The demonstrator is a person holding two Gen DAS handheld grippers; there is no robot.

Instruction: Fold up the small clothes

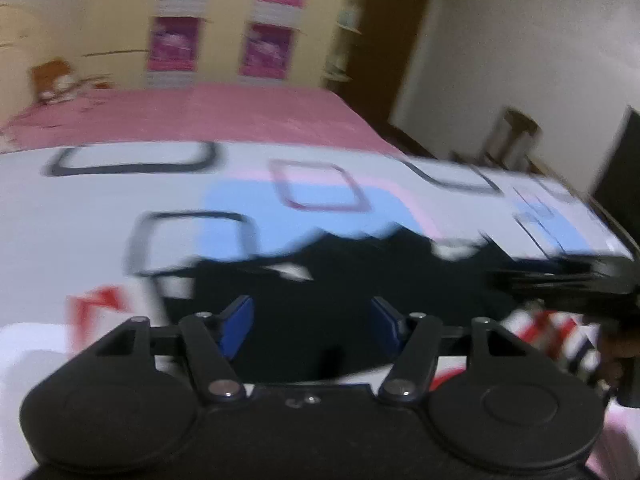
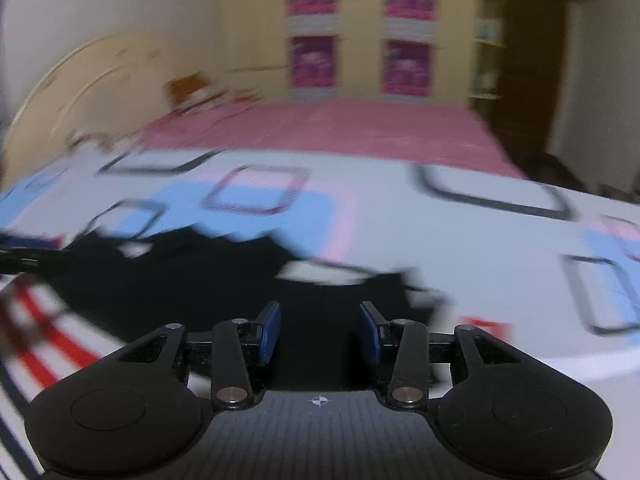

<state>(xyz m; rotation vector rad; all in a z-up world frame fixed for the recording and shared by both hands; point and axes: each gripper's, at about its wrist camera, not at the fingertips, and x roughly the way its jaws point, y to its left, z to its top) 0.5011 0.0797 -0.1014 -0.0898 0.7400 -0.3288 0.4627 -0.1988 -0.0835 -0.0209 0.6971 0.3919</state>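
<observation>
A small black garment (image 1: pixel 340 280) lies spread on a white sheet with blue, pink and black squares (image 1: pixel 100 220). It also shows in the right wrist view (image 2: pixel 200 280). My left gripper (image 1: pixel 310 320) is open with blue pads, low over the garment's near edge. My right gripper (image 2: pixel 320 328) is open over the garment's near right part. The other gripper shows blurred at the right edge of the left view (image 1: pixel 580 284) and at the left edge of the right view (image 2: pixel 24 256). Both views are motion-blurred.
A red, white and dark striped cloth (image 2: pixel 36 344) lies near the garment's edge. A pink bedspread (image 1: pixel 200 116) covers the bed beyond the sheet. A wardrobe with pink panels (image 1: pixel 224 20) stands behind, a brown door (image 1: pixel 392 48) to the right.
</observation>
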